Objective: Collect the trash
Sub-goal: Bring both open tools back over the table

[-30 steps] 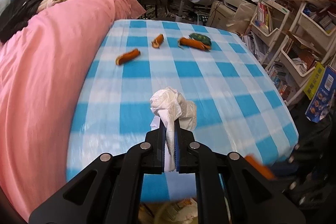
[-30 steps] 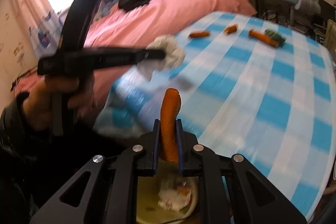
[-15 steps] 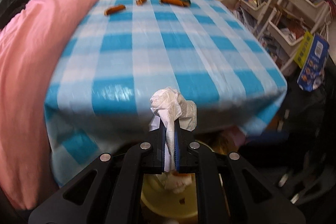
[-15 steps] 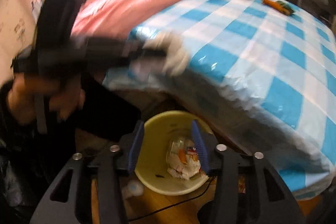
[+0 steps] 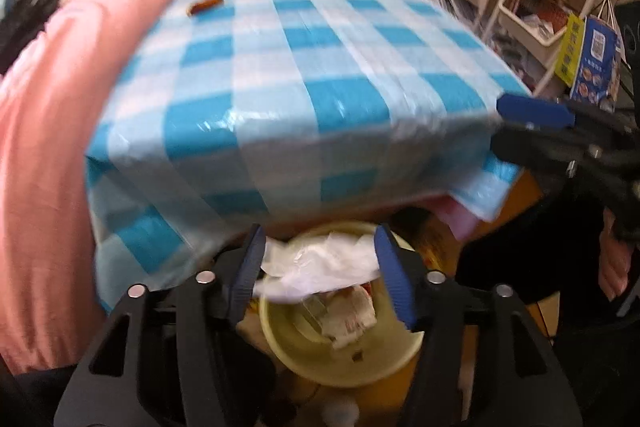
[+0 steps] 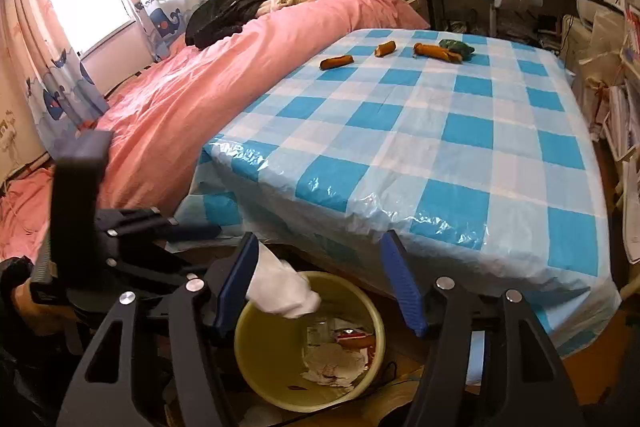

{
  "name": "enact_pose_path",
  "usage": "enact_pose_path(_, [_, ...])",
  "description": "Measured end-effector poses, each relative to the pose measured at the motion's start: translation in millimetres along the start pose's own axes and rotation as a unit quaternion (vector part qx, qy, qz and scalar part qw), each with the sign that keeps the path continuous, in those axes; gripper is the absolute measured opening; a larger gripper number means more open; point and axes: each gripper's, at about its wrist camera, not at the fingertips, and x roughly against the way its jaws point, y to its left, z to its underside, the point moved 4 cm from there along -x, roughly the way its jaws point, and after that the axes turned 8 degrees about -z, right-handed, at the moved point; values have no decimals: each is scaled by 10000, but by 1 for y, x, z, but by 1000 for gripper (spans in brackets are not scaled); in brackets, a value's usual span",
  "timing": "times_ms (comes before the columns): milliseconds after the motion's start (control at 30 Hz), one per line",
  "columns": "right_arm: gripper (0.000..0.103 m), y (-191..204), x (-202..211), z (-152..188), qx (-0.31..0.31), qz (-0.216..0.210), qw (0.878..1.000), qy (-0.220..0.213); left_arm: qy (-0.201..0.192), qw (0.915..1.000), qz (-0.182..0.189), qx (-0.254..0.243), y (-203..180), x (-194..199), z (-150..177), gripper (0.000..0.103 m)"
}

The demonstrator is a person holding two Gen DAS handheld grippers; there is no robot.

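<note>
The yellow waste bin (image 6: 308, 341) stands on the floor just below the near edge of the counter (image 6: 460, 131), which is covered with a blue and white checked plastic cloth. The left hand-held gripper (image 5: 318, 269) hangs above the bin; its jaws have just been opening and now stand wide, and the white crumpled tissue (image 5: 320, 265) is seen between them but no longer pressed, over the mouth of the bin. In the right wrist view this tissue (image 6: 282, 293) is at the bin's rim, on the side of the left tool. The right hand-held gripper (image 6: 320, 279) is also above the bin, its jaws have just been opening too, and nothing is between them. Inside the bin lie crumpled paper and an orange piece (image 6: 356, 342), so this part of the collecting looks done. On the counter, far from the bin at the opposite end, trash is left: two short orange pieces (image 6: 337, 62) (image 6: 385, 48), a longer orange piece (image 6: 434, 51) and a dark green lump (image 6: 456, 47) touching it. Judging from this, about half of the work remains, and both tools must go back across the counter to that far end.
</note>
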Motion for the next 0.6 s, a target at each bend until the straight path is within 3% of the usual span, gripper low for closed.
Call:
enact_pose_path(200, [64,7,3,2,48,-24,9999,-130,-542,9979,-319,159,7,21,-18,68])
enact_pose_path(367, [65,16,0,-4,104,-85,9995,-275,-889,9935,-587,395,23,36,-28,71])
enact_pose_path(467, [66,16,1,-8,338,102,9984,-435,-1022,9898,-808,575,35,41,-32,72])
enact_pose_path(600, [67,2,11,-10,103,272,9974,-665,-1212,9840,-949,893,49,45,-37,75])
